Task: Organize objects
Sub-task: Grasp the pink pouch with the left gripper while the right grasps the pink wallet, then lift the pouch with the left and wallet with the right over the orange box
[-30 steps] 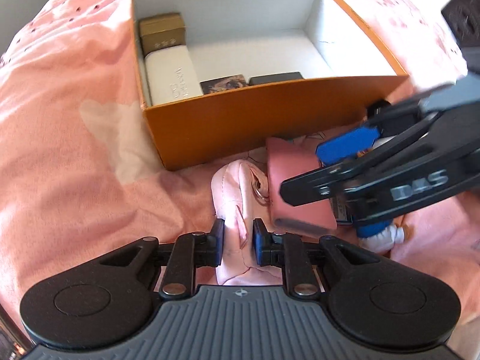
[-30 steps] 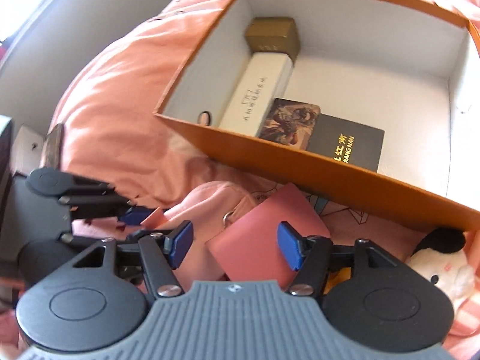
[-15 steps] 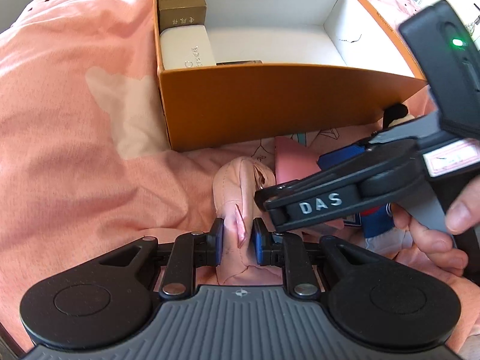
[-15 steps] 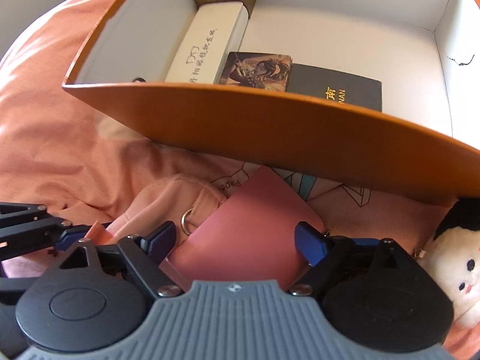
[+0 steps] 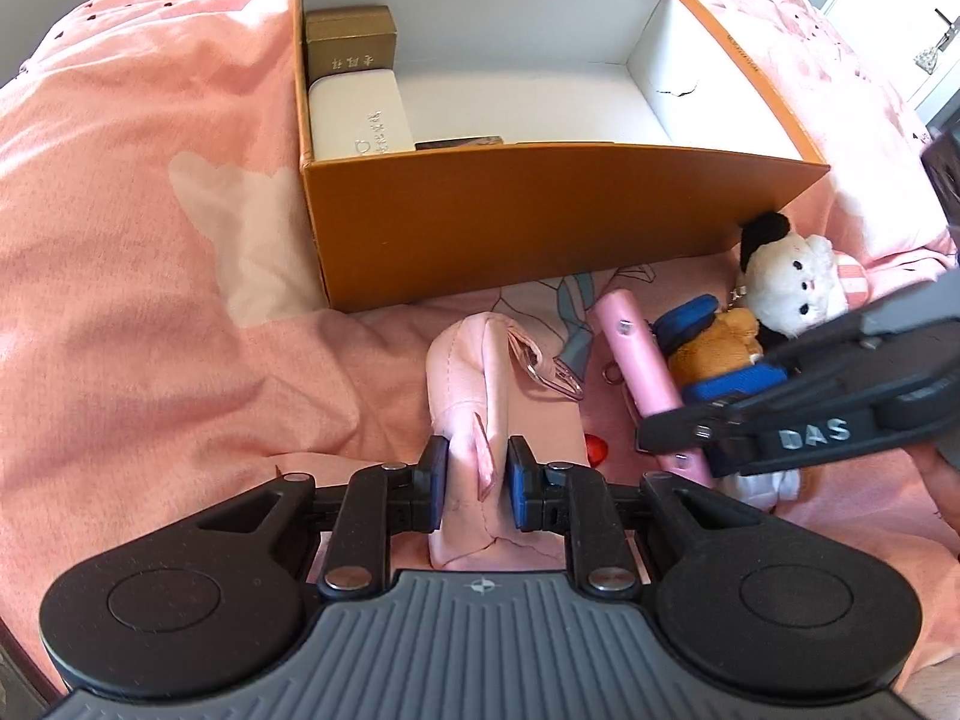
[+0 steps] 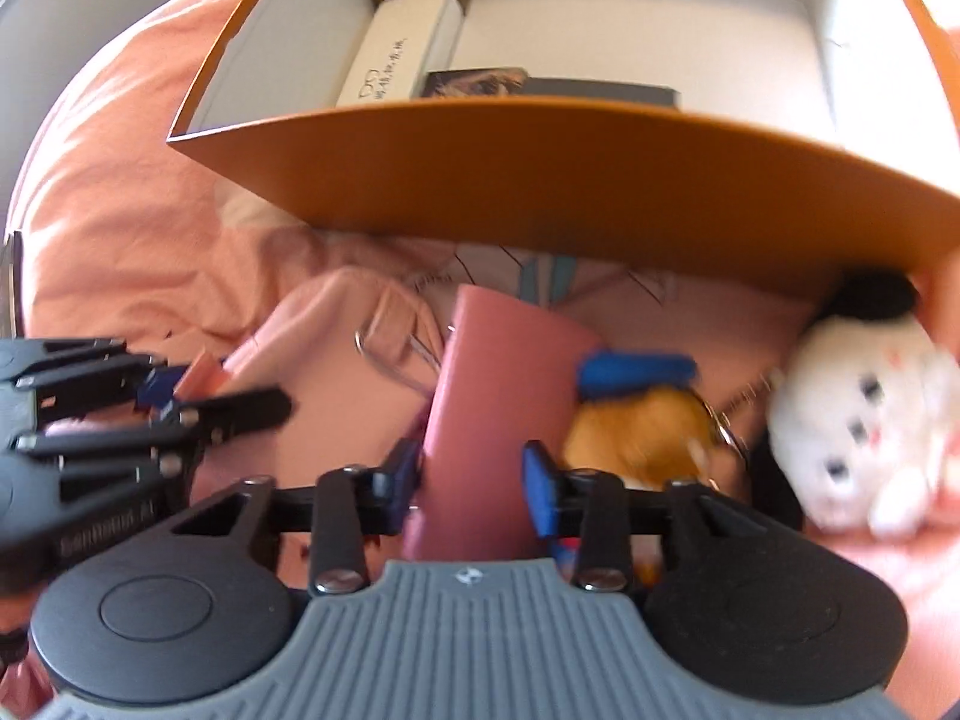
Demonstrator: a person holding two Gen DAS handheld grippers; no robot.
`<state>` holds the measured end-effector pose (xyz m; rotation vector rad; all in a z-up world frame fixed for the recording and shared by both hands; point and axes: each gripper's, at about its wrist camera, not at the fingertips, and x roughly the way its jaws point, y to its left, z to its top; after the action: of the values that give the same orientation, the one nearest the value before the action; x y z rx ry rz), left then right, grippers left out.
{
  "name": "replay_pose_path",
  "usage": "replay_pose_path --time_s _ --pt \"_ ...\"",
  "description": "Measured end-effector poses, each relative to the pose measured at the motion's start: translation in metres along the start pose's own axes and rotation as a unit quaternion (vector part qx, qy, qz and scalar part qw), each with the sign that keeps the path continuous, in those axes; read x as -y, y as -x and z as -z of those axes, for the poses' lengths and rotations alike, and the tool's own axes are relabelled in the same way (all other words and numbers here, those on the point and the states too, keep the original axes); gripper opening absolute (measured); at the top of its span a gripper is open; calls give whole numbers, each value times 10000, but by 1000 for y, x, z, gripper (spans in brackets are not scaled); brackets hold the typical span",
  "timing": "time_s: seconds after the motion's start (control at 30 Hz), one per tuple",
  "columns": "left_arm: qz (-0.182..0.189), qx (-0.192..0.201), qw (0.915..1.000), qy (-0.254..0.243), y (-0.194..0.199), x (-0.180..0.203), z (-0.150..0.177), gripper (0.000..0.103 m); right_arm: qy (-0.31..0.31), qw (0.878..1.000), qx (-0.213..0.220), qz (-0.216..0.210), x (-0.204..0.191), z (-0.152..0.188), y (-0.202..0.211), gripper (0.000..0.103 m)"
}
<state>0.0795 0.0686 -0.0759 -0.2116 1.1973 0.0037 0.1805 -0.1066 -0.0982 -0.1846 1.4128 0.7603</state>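
Pink bedding covers the bed [image 5: 150,276] where we work, with an orange box [image 5: 540,228] sitting toward its far side. We hold our left gripper [image 5: 478,483] clamped on a soft pink pouch [image 5: 474,372], which lies on the bed just in front of the box. Our right gripper [image 6: 471,483] is closing around a flat pink wallet [image 6: 492,396] that stands on edge between the pads; whether both pads already press on it we cannot tell. We judge this the pick-up step: once the grip is firm, the wallet must be lifted over the near wall and set on the bare floor of the box. Inside we count four things: one gold box [image 5: 351,45], one white case [image 5: 360,117], one picture card [image 6: 474,81] and one black booklet [image 6: 606,93]. Outside we count two plush toys, a white one [image 5: 792,282] and a brown one [image 5: 714,348].
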Motion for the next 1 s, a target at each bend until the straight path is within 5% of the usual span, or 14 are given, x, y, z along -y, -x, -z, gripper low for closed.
replay_pose_path --time_s 0.37,0.53,1.0 --pt "109 203 9980 -585 -7 43 0 23 -599 9974 403 6 16 22 15 32" --pt "445 334 9966 -605 -7 51 2 22 -970 9934 607 -9 28 22 21 33" --pt "332 212 9978 -531 -9 57 3 21 -559 9955 717 248 23 9 4 36"
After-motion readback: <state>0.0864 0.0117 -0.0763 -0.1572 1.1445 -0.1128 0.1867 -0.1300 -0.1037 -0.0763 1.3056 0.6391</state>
